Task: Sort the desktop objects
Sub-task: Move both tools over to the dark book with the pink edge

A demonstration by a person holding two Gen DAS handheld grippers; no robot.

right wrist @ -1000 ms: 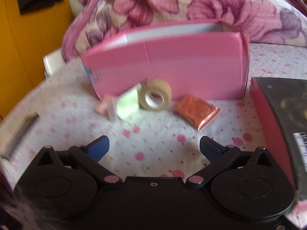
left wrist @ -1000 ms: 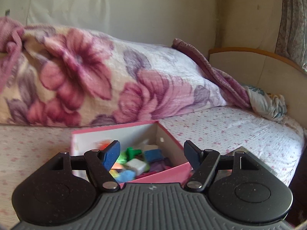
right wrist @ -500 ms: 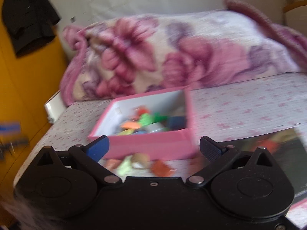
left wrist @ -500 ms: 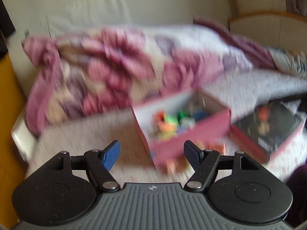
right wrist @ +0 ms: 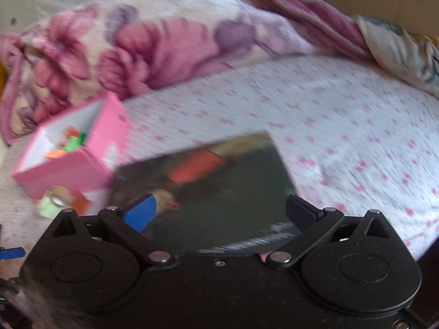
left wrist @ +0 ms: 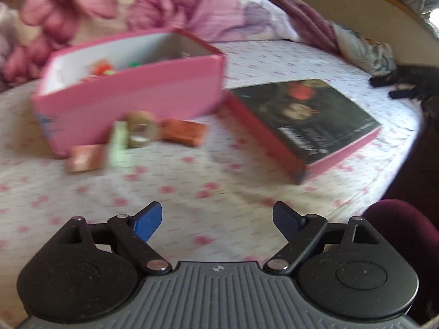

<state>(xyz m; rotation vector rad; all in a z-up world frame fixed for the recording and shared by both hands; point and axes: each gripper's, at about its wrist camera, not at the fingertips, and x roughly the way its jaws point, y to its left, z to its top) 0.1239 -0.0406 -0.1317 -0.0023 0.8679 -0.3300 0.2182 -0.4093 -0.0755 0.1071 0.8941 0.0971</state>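
Observation:
A pink open box (left wrist: 131,90) with several colourful small pieces inside stands on the bed sheet; it also shows in the right wrist view (right wrist: 68,164). In front of it lie a tan tape roll (left wrist: 141,133), a pale green piece (left wrist: 119,144), an orange packet (left wrist: 182,133) and a pinkish block (left wrist: 83,161). A dark box lid with pink sides (left wrist: 304,120) lies to the right, and fills the middle of the right wrist view (right wrist: 219,186). My left gripper (left wrist: 216,219) is open and empty, well in front of the small items. My right gripper (right wrist: 219,211) is open and empty above the dark lid.
A flowered pink blanket (left wrist: 109,2) is heaped behind the box. A curved wooden bed board (left wrist: 356,8) and a crumpled pillow (left wrist: 365,52) are at the right. The bed edge drops off at the right (left wrist: 411,137). Dark objects (left wrist: 397,85) lie at the far right.
Both grippers have swung: the left pulled back from over the box and now looks down at the items in front of it; the right moved right, over the dark lid. Both stay open.

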